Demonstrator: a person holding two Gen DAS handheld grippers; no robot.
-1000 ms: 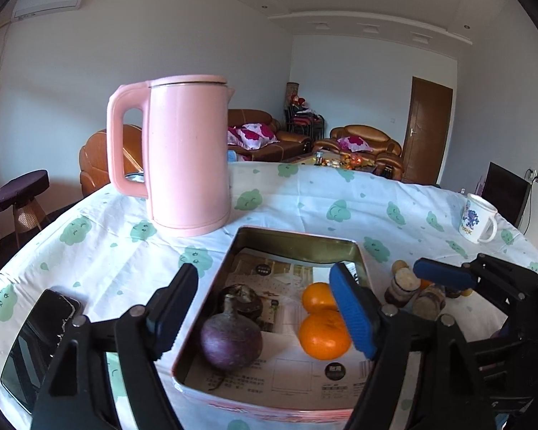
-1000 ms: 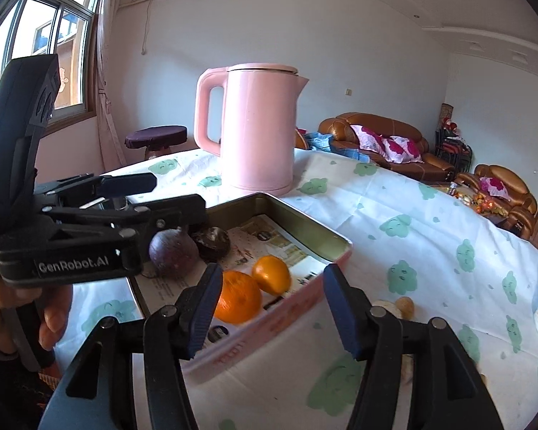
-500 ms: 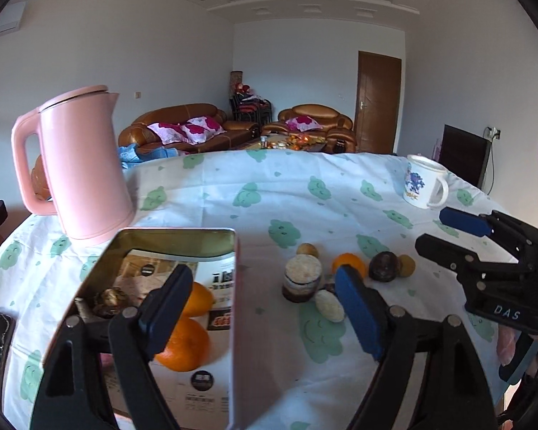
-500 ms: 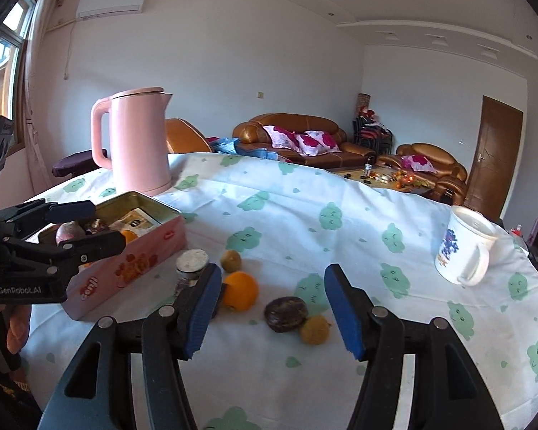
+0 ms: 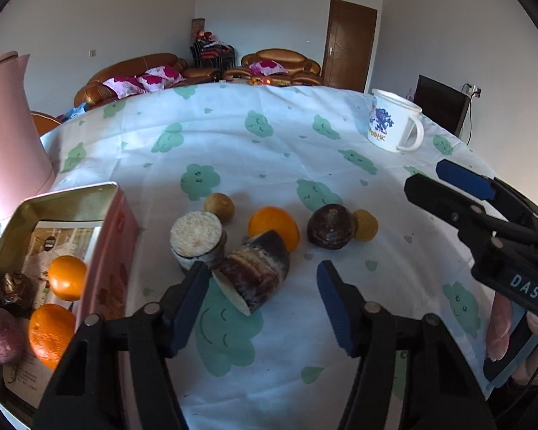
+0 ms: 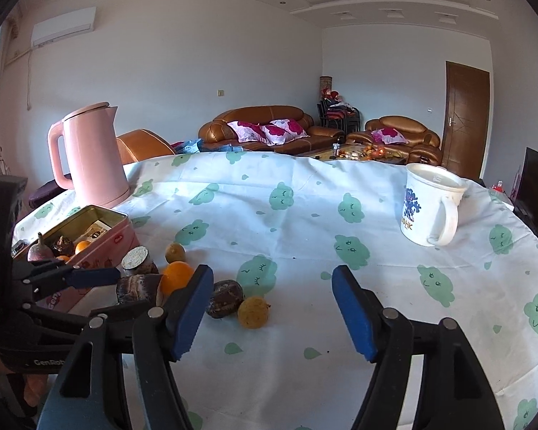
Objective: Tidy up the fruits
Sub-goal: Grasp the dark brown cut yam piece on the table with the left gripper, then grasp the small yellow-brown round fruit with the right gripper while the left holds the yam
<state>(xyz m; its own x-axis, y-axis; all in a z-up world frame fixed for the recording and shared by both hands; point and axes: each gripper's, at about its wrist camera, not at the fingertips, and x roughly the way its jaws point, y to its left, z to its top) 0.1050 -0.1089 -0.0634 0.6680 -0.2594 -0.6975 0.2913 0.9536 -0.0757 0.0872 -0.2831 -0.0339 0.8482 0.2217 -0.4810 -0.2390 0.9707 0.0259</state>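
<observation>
My left gripper (image 5: 262, 304) hovers low over the cloth, its jaws closing around a lying dark cane piece (image 5: 256, 274); the left pad is at the piece, the right pad stands clear of it. Beyond it are an upright cane piece (image 5: 197, 238), an orange (image 5: 274, 227), a dark round fruit (image 5: 331, 227) and two small yellow fruits (image 5: 366, 225). The pink tin (image 5: 71, 193) on the left holds two oranges, a dark fruit and a purple fruit. My right gripper (image 6: 272, 308) is opening with nothing gripped; a yellow fruit (image 6: 253, 311) lies just ahead of it.
A pink kettle (image 6: 93, 157) stands behind the tin at the left. A white mug (image 6: 430, 208) sits at the right of the cloud-print tablecloth (image 6: 305, 215). Sofas and a door are far behind. A hand holds the right gripper at the left wrist view's right edge.
Both grippers swung right from the tin to the loose fruit on the cloth. The left jaws narrowed around the lying cane piece, and the right jaws widened.
</observation>
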